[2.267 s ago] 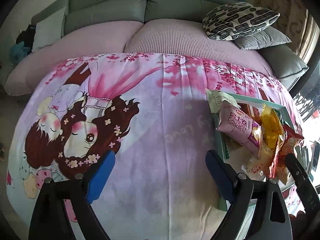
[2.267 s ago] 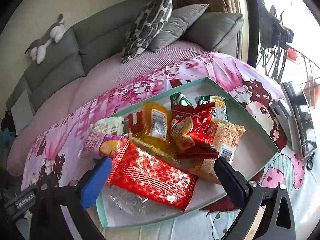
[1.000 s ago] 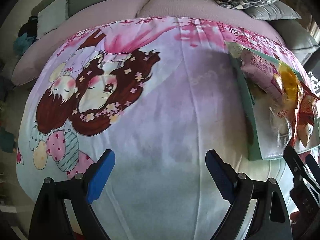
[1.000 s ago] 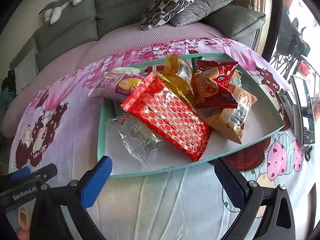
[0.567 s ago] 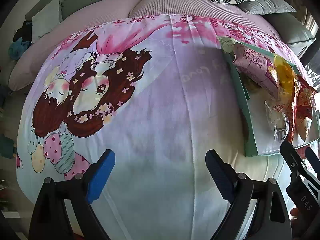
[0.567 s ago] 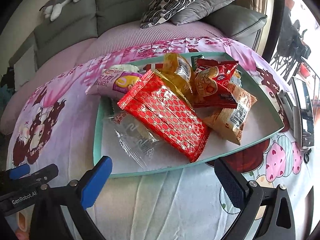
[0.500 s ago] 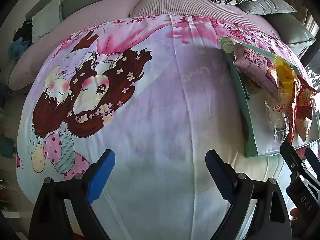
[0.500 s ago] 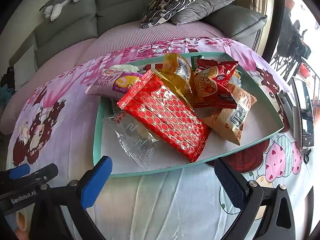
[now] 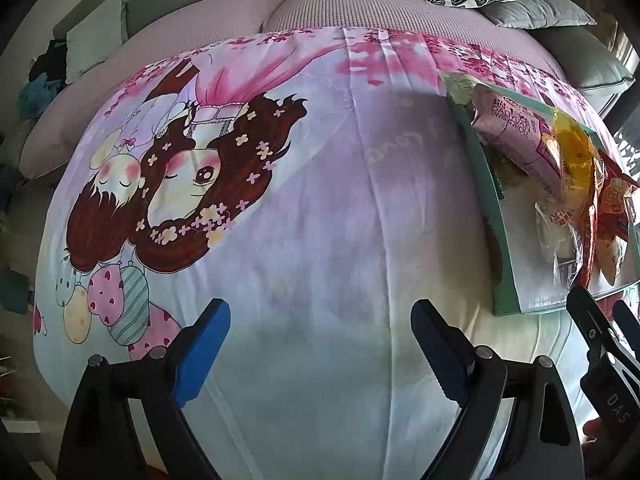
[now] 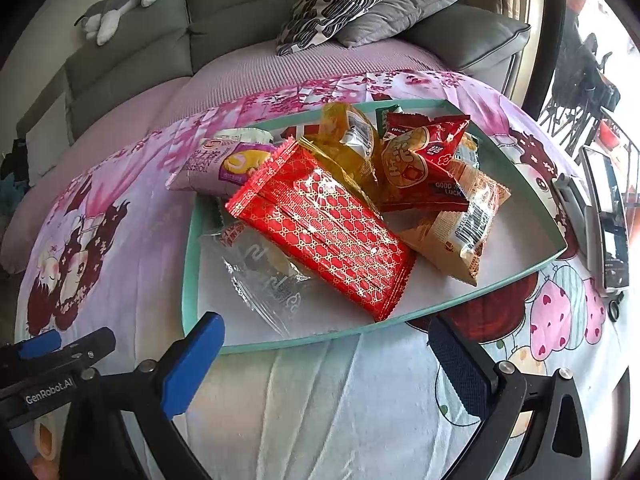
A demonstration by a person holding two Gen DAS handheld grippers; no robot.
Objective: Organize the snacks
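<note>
Over the sheet (image 9: 320, 240), beside tray (image 10: 188, 264) of snacks (image 10: 320, 228): left gripper (image 9: 320, 344) and right gripper (image 10: 328, 364) gaping, empty.

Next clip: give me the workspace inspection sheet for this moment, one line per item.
Surface: cartoon-print cloth spread over a rounded surface in front of a grey sofa.
Job's things: teal tray piled with snacks: red patterned packet on top, clear wrapper partly under it, pink roll packet overhanging the rim, yellow bag, red bag, tan packet.
Clutter: a phone-like device on the cloth right of the tray.
Grippers: left tongs open over bare cloth; right tongs open, short of the tray's near rim; both empty.
Cables: nothing seen.
Surroundings: patterned cushion, grey pillow, plush toy on the sofa back.
</note>
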